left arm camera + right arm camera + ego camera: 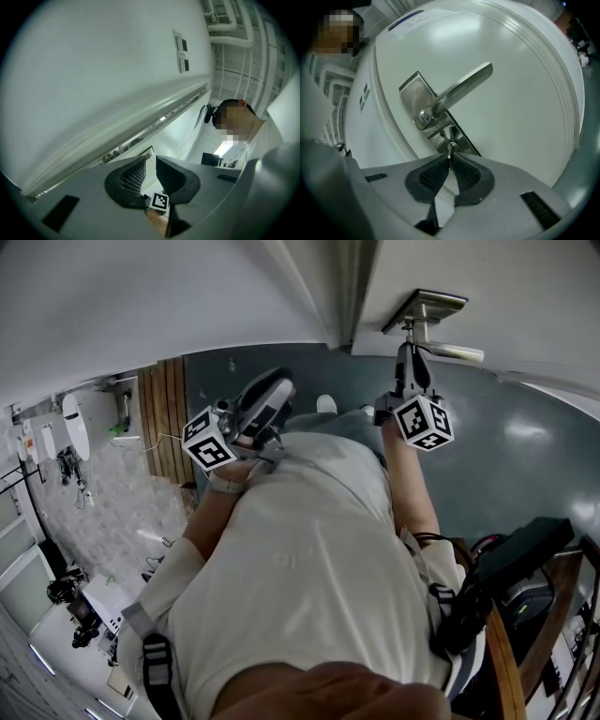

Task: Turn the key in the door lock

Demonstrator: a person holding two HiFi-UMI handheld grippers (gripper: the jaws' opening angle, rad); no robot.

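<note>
right claw (pixel 450 158): pressed together, pinching the key (pixel 451 149) | key: in the lock plate (pixel 412 93), just below the lever handle (pixel 461 89) of the white door (pixel 520 122) | left claw (pixel 149 165): 2 jaws slightly spread; nothing between them; well apart from the handle

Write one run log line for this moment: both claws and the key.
right claw: shut on key | key: in lock | left claw: open, empty
</note>
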